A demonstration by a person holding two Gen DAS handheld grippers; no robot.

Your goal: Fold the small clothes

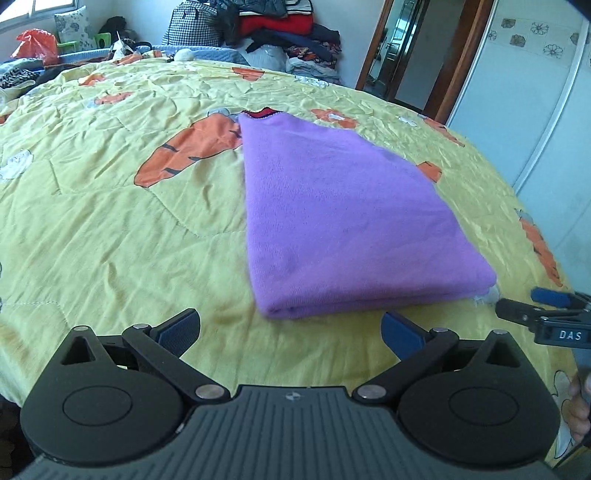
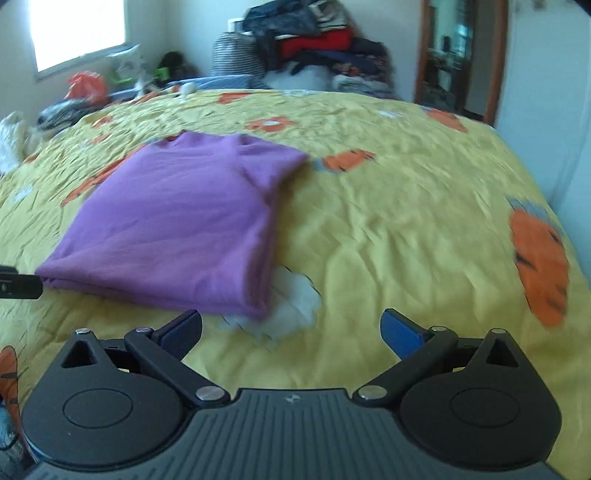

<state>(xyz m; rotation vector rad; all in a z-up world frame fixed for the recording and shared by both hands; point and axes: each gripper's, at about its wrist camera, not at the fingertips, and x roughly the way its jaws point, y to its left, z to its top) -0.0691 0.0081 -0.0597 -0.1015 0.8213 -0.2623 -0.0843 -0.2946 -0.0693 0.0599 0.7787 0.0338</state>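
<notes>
A purple garment (image 1: 340,218) lies folded into a neat stack on the yellow carrot-print bedspread (image 1: 122,221). A bit of red and dark collar shows at its far end. My left gripper (image 1: 290,332) is open and empty, just short of the garment's near folded edge. My right gripper (image 2: 291,330) is open and empty, near the garment's (image 2: 177,221) near right corner, above a white patch on the bedspread (image 2: 388,240). The right gripper also shows at the right edge of the left wrist view (image 1: 532,302). A tip of the left gripper shows at the left edge of the right wrist view (image 2: 22,286).
A pile of clothes (image 1: 284,33) and bags sits against the far wall beyond the bed. An orange bag (image 1: 35,44) and clutter lie at the far left. A doorway (image 1: 402,55) and a white wardrobe (image 1: 524,92) stand at the right.
</notes>
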